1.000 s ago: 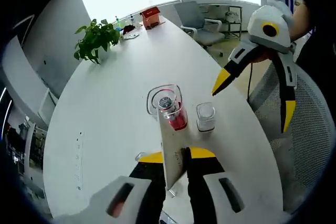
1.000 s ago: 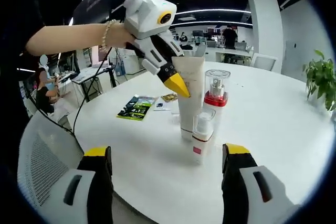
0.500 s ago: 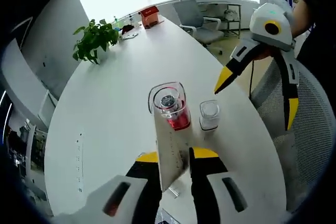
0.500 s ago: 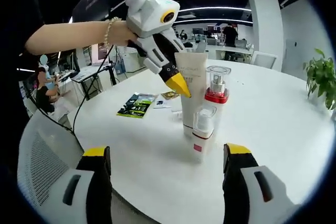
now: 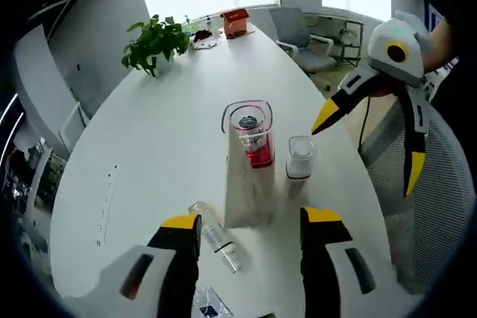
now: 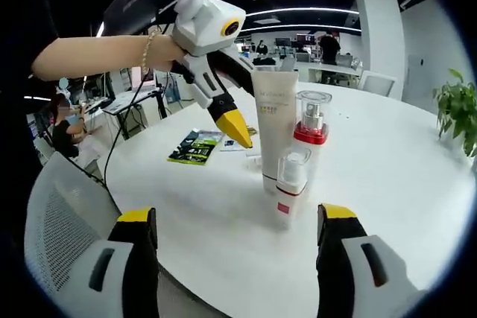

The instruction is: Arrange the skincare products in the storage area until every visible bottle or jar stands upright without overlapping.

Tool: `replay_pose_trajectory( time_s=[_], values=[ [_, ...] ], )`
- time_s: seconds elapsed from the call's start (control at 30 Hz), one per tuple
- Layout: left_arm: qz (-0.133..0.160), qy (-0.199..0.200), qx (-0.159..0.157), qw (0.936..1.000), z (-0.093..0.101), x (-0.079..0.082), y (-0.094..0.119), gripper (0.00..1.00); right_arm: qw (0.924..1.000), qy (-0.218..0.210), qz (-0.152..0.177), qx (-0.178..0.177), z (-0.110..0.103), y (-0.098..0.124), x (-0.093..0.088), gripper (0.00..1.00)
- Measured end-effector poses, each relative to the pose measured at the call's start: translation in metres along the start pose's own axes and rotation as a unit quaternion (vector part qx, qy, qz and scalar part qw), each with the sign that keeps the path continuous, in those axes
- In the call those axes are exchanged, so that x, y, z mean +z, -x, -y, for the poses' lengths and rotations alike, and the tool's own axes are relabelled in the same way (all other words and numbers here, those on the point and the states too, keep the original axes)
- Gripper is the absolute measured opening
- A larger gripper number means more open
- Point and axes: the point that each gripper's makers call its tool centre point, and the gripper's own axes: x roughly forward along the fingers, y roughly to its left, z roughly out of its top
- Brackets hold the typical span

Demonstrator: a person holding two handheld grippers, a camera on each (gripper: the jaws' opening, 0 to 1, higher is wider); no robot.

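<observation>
Standing nearest the right gripper [image 6: 237, 229], whose jaws are spread wide with nothing between them, is a small clear-capped bottle [image 6: 289, 185] with a red label, upright on the white table [image 6: 387, 184]. Just behind it, and touching or nearly so, rise a tall white tube [image 6: 274, 128] set on its cap and a pump bottle [image 6: 311, 128] with a red collar under a clear cover; both look upright. Beside the tube hangs the left gripper [image 6: 232, 126], held by a hand [image 6: 165, 51], its yellow tips just off the tube's side.

From the left gripper view, the left gripper [image 5: 250, 221] has its jaws parted and holds nothing, with the white tube [image 5: 244, 191] between and just beyond them, free of both. A slim clear vial [image 5: 215, 237] lies on its side on the table [image 5: 149, 147] close to the left jaw. Past the tube stand the pump bottle [image 5: 254, 134] and the small bottle [image 5: 299, 161], and the right gripper [image 5: 371, 121] hovers at the right. Far off sit a potted plant [image 5: 155, 39] and a red box [image 5: 237, 21].

Judging by this, three products are already upright in a tight cluster. What seems left is the fallen vial, which must be picked up and stood on end, clear of the others.
</observation>
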Motion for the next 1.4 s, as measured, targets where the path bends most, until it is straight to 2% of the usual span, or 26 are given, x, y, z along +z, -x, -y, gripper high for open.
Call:
replay_pose_trajectory(
  time_s=[0.37, 0.47, 0.6, 0.9, 0.93, 1.1, 1.33, 1.4],
  values=[
    [0.014, 0.058, 0.027, 0.9978, 0.014, -0.02, 0.024, 0.76, 0.9999, 0.001, -0.005, 0.01, -0.004, -0.002, 0.0, 0.89],
    [0.02, 0.081, 0.037, 0.9958, 0.013, -0.026, 0.031, 0.79, 0.9999, 0.003, -0.007, 0.01, -0.004, -0.002, -0.001, 0.88],
    [0.044, 0.102, 0.059, 0.9921, 0.016, -0.028, 0.041, 0.92, 0.9999, 0.002, -0.005, 0.011, -0.004, -0.002, 0.0, 0.89],
    [0.053, 0.159, 0.093, 0.9815, 0.03, -0.046, 0.066, 0.94, 0.9999, -0.001, -0.002, 0.012, -0.005, 0.0, 0.002, 0.89],
    [0.055, 0.165, 0.099, 0.9798, 0.028, -0.053, 0.068, 0.96, 0.9999, -0.002, -0.002, 0.012, -0.005, 0.0, 0.002, 0.89],
    [0.054, 0.182, 0.112, 0.9755, 0.039, -0.063, 0.079, 0.98, 0.9999, -0.008, 0.002, 0.011, -0.004, 0.002, 0.004, 0.88],
    [0.066, 0.216, 0.139, 0.9641, 0.055, -0.075, 0.096, 0.99, 0.9998, -0.014, 0.008, 0.01, -0.002, 0.005, 0.009, 0.88],
    [0.069, 0.229, 0.152, 0.959, 0.06, -0.08, 0.102, 0.99, 0.9997, -0.016, 0.014, 0.01, -0.002, 0.006, 0.013, 0.88]
  ],
)
